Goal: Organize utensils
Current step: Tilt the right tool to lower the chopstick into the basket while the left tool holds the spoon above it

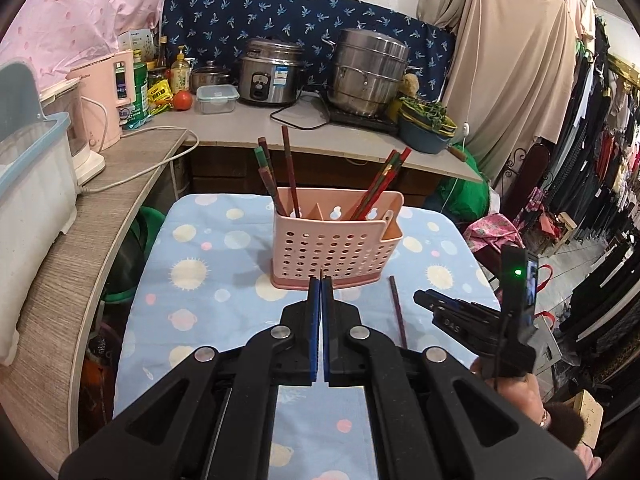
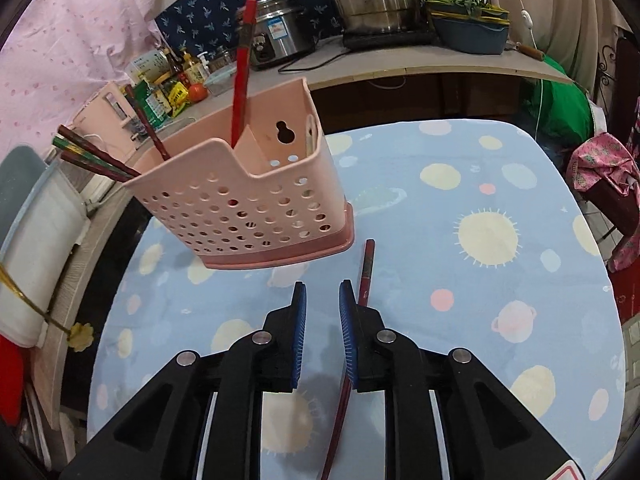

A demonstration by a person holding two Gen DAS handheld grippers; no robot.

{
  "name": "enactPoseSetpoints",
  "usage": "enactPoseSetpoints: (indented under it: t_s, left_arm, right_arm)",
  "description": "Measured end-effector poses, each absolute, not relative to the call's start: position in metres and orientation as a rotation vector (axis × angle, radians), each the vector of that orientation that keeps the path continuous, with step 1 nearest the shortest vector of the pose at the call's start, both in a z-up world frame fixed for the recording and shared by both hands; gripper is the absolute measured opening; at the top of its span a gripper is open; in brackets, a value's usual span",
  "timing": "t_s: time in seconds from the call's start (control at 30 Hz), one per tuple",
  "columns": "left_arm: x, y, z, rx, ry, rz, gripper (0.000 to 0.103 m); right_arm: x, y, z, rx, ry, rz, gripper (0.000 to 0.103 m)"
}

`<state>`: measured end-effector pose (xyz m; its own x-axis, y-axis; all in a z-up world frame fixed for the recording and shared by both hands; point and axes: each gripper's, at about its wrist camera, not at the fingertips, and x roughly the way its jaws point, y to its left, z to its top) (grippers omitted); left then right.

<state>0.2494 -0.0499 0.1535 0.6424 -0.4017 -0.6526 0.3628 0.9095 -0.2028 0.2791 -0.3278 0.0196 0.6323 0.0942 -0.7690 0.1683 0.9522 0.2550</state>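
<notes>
Right gripper: jaws parted, straddling nothing; the loose chopstick lies just beside its right finger, likely next to be picked.
Left gripper: pads clenched, seemingly empty, parked before the holder.
Chopstick holder: near the table's far edge, chopsticks standing in both end compartments.

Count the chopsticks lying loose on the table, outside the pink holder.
1. A single dark red chopstick lies on the blue tablecloth, right of the pink holder, beside the right gripper. Others may be hidden beneath the grippers.
</notes>
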Motion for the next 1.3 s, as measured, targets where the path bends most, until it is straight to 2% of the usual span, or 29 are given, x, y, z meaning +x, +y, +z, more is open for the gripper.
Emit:
enactPoseSetpoints:
  t_s: [0.33, 0.43, 0.57, 0.87, 1.23, 1.27, 1.3]
  left_arm:
    - [0.278, -0.056, 0.135, -0.044, 0.782, -0.426, 0.001]
    - [0.282, -0.057, 0.133, -0.044, 0.789, -0.425, 0.001]
    - [0.284, -0.058, 0.131, -0.040, 0.791, -0.422, 0.001]
    - [0.274, -0.062, 0.142, -0.039, 0.772, -0.436, 0.001]
    - [0.271, -0.077, 0.196, -0.030, 0.668, -0.452, 0.001]
    - [0.274, -0.078, 0.202, -0.033, 0.659, -0.453, 0.001]
    - [0.277, -0.079, 0.207, -0.038, 0.652, -0.454, 0.001]
  right_arm:
    - [0.320, -0.343, -0.026, 0.326, 0.965, -0.093, 0.018]
    - [0.320, -0.343, -0.034, 0.325, 0.977, -0.091, 0.009]
    - [0.310, -0.344, -0.028, 0.328, 0.953, -0.092, 0.007]
    - [0.260, -0.348, 0.055, 0.346, 0.756, -0.067, 0.007]
    - [0.234, -0.344, 0.181, 0.316, 0.493, 0.008, 0.007]
    - [0.236, -0.342, 0.191, 0.312, 0.476, 0.016, 0.001]
    - [0.237, -0.341, 0.200, 0.309, 0.459, 0.024, 0.001]
